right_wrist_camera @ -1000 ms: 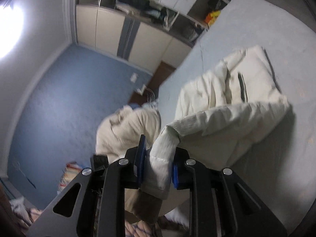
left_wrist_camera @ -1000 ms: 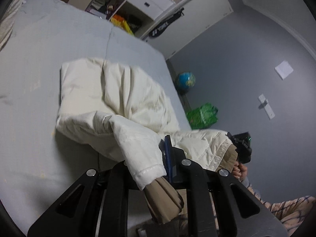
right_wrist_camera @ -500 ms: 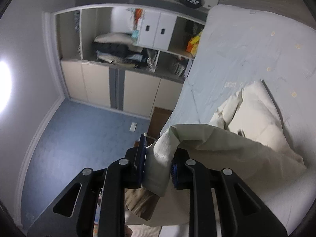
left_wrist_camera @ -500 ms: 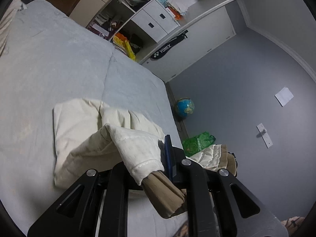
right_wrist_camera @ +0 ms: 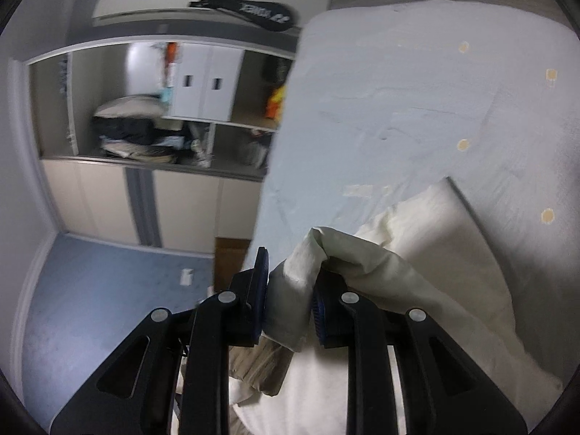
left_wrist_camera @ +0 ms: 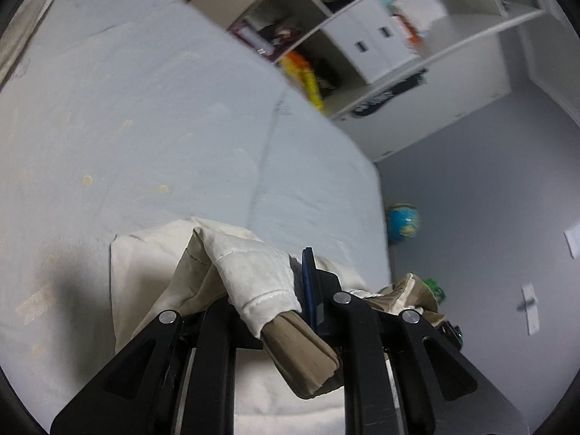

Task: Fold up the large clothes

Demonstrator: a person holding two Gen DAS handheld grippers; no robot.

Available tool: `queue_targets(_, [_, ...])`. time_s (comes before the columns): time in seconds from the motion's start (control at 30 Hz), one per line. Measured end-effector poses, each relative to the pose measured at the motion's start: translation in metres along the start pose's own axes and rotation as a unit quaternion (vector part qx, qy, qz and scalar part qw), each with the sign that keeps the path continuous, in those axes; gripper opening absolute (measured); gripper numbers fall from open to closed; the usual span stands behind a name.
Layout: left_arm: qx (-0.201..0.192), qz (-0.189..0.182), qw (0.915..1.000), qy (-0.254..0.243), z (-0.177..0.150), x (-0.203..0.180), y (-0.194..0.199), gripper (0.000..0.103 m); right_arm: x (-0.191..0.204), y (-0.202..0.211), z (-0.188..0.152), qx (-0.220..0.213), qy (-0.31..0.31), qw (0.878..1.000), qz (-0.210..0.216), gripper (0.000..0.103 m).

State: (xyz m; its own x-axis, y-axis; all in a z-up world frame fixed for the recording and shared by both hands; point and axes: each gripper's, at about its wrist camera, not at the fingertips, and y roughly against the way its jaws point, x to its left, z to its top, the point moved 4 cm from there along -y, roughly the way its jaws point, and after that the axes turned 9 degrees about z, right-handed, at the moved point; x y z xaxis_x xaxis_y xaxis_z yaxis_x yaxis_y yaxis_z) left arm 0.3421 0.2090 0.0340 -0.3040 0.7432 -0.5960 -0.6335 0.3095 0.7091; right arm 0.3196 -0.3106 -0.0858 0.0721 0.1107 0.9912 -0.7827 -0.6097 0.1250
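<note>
Left wrist view: the left gripper [left_wrist_camera: 275,290] is clamped on a cuff of the cream quilted padded jacket [left_wrist_camera: 145,272]; the tan ribbed knit cuff [left_wrist_camera: 301,348] sticks out toward the camera between the black fingers, against the blue pad [left_wrist_camera: 309,286]. The jacket lies on the pale grey-blue bed sheet [left_wrist_camera: 145,108], near its front edge. A second ago the whole jacket body was spread out ahead with the sleeve stretched off to the right; now most of it sits low and close under the gripper, with far more bare sheet ahead. The white open shelving unit [left_wrist_camera: 380,43] looks larger and nearer; the blue globe [left_wrist_camera: 403,222] on the floor now sits right of the bed corner. The person's hand, seen then at lower right, is out of frame.

Right wrist view: the right gripper [right_wrist_camera: 290,297] is clenched on another cream jacket [right_wrist_camera: 417,253] sleeve end, the fabric bunched between both blue pads. A second ago the view faced the blue floor with the jacket hanging off to the right; now it faces the bed sheet [right_wrist_camera: 398,90] and the shelving unit [right_wrist_camera: 199,108], and the jacket rests folded over on the sheet at lower right. The black racket bag [right_wrist_camera: 246,9] lies atop the shelving.
</note>
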Motion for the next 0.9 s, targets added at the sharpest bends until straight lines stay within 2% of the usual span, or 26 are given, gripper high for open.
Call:
queue_targets(0.1, [0.011, 0.016, 0.9995, 0.023, 0.009, 0.012, -0.024, 0.014, -0.018, -0.02, 0.007, -0.001, -0.01, 1.0, -0.029, 0.019])
queue_targets(0.23, [0.04, 0.051, 0.9966, 0.05, 0.013, 0.027, -0.056, 0.016, -0.048, -0.044, 0.011, 0.02, -0.032, 0.996, -0.078, 0.019])
queue_targets(0.33, [0.058, 0.051, 0.9942, 0.075, 0.011, 0.035, -0.063, 0.019, -0.059, -0.053, 0.01, 0.035, -0.041, 0.994, -0.094, 0.02])
queue_targets(0.37, [0.06, 0.045, 0.9937, 0.083, 0.009, 0.036, -0.062, 0.027, -0.06, -0.055, 0.01, 0.042, -0.045, 0.994, -0.095, 0.023])
queue_targets(0.4, [0.059, 0.031, 0.9935, 0.092, 0.01, 0.036, -0.058, 0.046, -0.059, -0.056, 0.01, 0.05, -0.043, 0.994, -0.09, 0.028])
queue_targets(0.43, [0.049, 0.007, 0.9938, 0.099, 0.011, 0.036, -0.048, 0.058, -0.056, -0.055, 0.011, 0.059, -0.038, 0.994, -0.084, 0.031])
queue_targets(0.47, [0.033, -0.003, 0.9945, 0.099, 0.013, 0.036, -0.038, 0.075, -0.052, -0.053, 0.012, 0.068, -0.036, 0.994, -0.078, 0.042])
queue_targets(0.5, [0.01, -0.008, 0.9954, 0.095, 0.016, 0.035, -0.023, 0.083, -0.048, -0.051, 0.013, 0.076, -0.033, 0.994, -0.067, 0.052])
queue_targets(0.57, [-0.014, -0.017, 0.9961, 0.085, 0.019, 0.032, 0.001, 0.086, -0.034, -0.041, 0.016, 0.077, -0.02, 0.995, -0.06, 0.058])
queue_targets(0.63, [-0.036, 0.009, 0.9974, 0.061, 0.019, 0.027, 0.023, 0.086, -0.013, -0.034, 0.016, 0.077, 0.012, 0.995, -0.064, 0.063])
queue_targets(0.7, [-0.066, 0.045, 0.9967, 0.011, 0.015, 0.01, 0.046, 0.085, 0.007, -0.028, 0.013, 0.078, 0.06, 0.991, -0.087, 0.065])
queue_targets(0.77, [-0.08, 0.063, 0.9941, -0.036, 0.006, -0.01, 0.057, 0.083, 0.032, -0.022, 0.009, 0.05, 0.124, 0.984, -0.118, 0.071])
queue_targets(0.87, [-0.087, 0.097, 0.9832, -0.127, -0.02, -0.055, 0.054, 0.082, 0.064, -0.009, 0.008, -0.009, 0.171, 0.976, -0.134, 0.076])
queue_targets(0.9, [-0.087, 0.103, 0.9799, -0.147, -0.026, -0.066, 0.048, 0.081, 0.075, -0.009, 0.003, -0.016, 0.187, 0.974, -0.131, 0.078])
